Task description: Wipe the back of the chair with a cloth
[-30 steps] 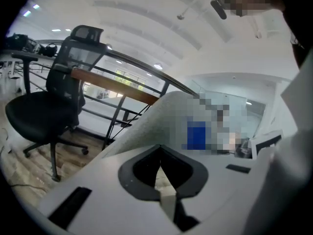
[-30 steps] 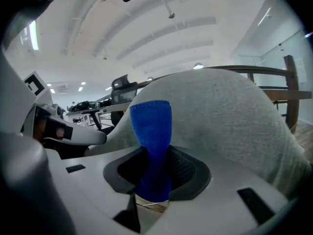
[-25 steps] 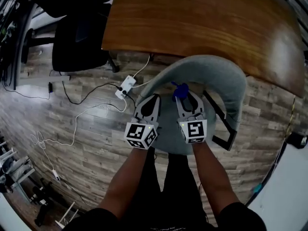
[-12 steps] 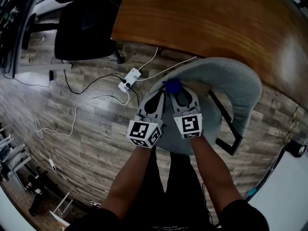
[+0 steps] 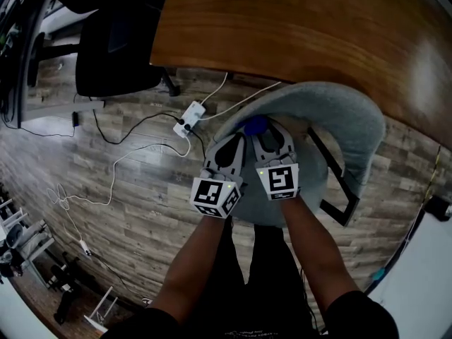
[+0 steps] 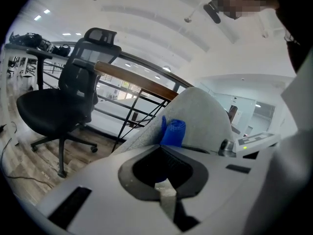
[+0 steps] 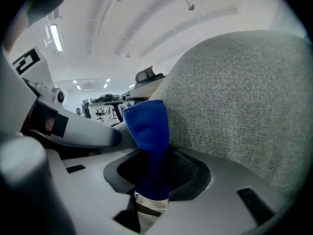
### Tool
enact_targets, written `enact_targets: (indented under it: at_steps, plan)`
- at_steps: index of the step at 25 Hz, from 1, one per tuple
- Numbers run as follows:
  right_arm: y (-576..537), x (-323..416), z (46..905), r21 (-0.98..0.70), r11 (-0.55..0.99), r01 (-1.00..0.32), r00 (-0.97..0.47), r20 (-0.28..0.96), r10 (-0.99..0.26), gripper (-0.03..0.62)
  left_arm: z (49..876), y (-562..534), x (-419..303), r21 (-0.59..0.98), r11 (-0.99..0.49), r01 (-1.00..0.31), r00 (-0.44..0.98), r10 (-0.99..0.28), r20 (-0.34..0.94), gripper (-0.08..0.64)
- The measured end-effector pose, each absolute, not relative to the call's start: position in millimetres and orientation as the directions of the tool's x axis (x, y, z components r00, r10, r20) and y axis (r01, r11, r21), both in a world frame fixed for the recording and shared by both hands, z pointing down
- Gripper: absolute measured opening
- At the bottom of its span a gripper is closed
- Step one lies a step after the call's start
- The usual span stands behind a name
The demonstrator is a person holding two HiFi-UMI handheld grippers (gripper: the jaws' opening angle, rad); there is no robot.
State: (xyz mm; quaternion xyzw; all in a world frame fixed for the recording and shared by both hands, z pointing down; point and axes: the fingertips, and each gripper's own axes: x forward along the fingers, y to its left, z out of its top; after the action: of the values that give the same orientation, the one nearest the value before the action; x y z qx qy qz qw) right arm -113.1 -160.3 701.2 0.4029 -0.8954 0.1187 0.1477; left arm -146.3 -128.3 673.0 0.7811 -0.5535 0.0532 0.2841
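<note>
The grey fabric chair stands below me, its curved back wrapping round the far side. My right gripper is shut on a blue cloth, which stands up out of the jaws and presses against the inner left part of the chair back. The left gripper lies close beside it on the left, jaws together with nothing in them. From the left gripper view the cloth shows just past the jaw tips, against the chair back.
A brown wooden desk lies just beyond the chair. A black office chair stands at the far left. A white power strip and cables lie on the wood floor left of the chair. The chair's black frame shows at the right.
Both grippers have moved a little up and to the left along the chair back, the blue cloth going with the right one. The hold on it is unchanged.
</note>
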Motion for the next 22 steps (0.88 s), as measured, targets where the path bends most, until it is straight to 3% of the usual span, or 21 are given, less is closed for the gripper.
enact_targets:
  at_steps: [22]
  plan:
    - [-191,-21,709,-0.128,0.368,-0.921,-0.389,0.369,-0.845,0.12,677,-148,-104,0.312,-0.375,-0.873,0.483,-0.758,0.44,0.007]
